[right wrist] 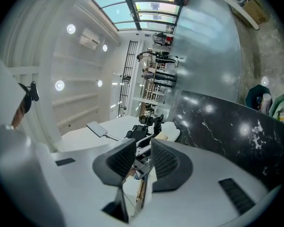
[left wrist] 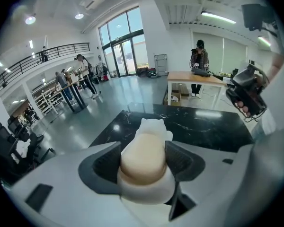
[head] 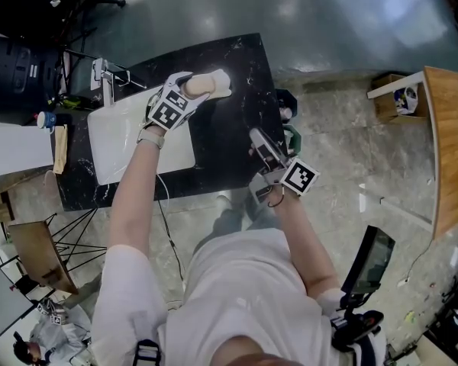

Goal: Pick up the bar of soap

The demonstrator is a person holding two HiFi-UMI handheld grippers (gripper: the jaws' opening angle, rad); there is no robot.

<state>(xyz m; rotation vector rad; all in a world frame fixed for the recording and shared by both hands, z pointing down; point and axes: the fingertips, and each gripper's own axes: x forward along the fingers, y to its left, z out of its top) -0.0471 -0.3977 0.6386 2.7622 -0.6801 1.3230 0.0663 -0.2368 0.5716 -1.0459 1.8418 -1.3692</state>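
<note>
Squeezed between the left gripper's (left wrist: 143, 155) jaws, the bar of soap (left wrist: 143, 163) wants a straight, steady lift off its white soap dish (left wrist: 153, 126), while the right gripper (right wrist: 142, 162) hangs narrow and empty.

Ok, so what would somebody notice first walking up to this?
The beige bar of soap, clamped between the left gripper's jaws right at a white animal-shaped dish toward the far side of the black marble counter. Next, the white sink set in the counter's left part, and the right gripper held by its near right edge, jaws empty with a narrow gap.
</note>
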